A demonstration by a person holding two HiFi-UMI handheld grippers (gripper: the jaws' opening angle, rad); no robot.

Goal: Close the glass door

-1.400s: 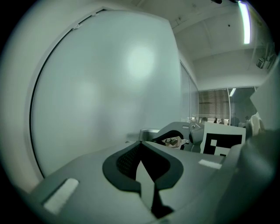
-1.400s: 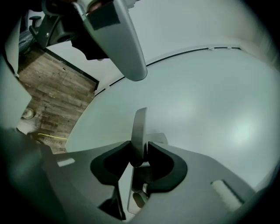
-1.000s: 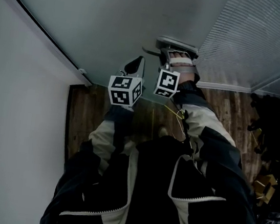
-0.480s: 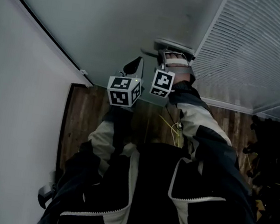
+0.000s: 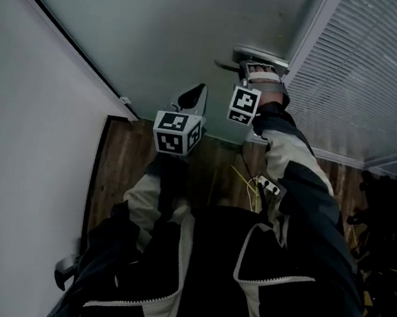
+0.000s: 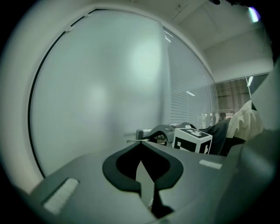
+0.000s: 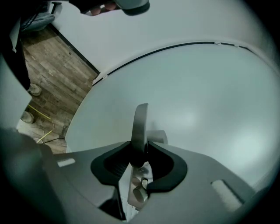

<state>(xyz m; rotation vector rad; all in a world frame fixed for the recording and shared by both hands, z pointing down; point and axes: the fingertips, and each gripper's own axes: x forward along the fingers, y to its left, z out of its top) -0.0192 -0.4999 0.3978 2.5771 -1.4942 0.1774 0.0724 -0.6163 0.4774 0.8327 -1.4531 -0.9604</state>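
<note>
- Nearest the head camera, the left gripper (image 5: 192,93) hangs free. Its jaws are pressed together on nothing, and its tips aim at the door (image 5: 159,24), seemingly short of it.
- Just beyond, the right gripper (image 7: 141,149) pinches the handle (image 7: 140,120). The flat metal lever stands upright between its pads.
- Progress, as I judge it: the grip is made and the door looks close to home, since the handle sits just beside the frame (image 5: 309,30).
- Whether the door's edge meets that frame or is latched, I cannot tell.
- What seems left is to bring the door fully to the frame and let go of the handle.
- Filling the far view, the door is one pale frosted pane with nothing visible through it. A thin dark line runs along its edge by the wall (image 5: 21,166).
- Past the frame, the blinds (image 5: 375,76) cover the next panel.
</note>
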